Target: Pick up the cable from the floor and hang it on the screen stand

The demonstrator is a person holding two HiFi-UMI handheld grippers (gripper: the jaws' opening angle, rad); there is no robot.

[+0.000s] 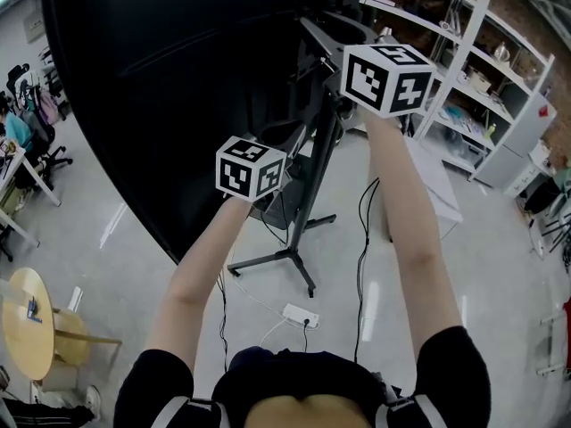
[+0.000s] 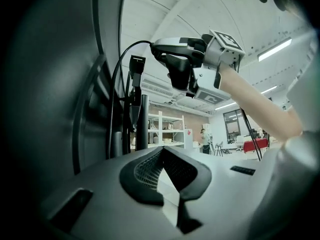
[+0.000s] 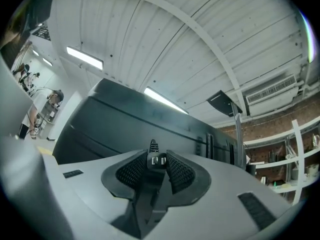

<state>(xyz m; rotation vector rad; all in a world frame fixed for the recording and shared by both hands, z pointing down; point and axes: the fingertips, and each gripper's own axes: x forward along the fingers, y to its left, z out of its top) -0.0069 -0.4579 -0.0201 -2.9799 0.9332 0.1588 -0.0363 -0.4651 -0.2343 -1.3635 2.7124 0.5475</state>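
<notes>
The big black screen (image 1: 161, 78) stands on a black wheeled stand (image 1: 314, 181). My right gripper (image 3: 158, 156) is shut on the cable's black two-pronged plug (image 3: 158, 160), raised near the top of the screen's back. In the left gripper view the right gripper (image 2: 156, 46) shows overhead, and the black cable (image 2: 116, 74) arcs from its tip down along the stand's posts (image 2: 142, 119). More cable (image 1: 361, 239) trails to the floor. My left gripper (image 2: 161, 151) is lower, beside the screen's back, its pads meeting at the tips with nothing seen between them.
A white power strip (image 1: 301, 315) lies on the floor by the stand's feet (image 1: 285, 261). White shelving (image 1: 473, 69) lines the right side. A round wooden table (image 1: 27, 324) and office chairs (image 1: 45, 141) are at the left. A person (image 2: 205, 139) stands far off.
</notes>
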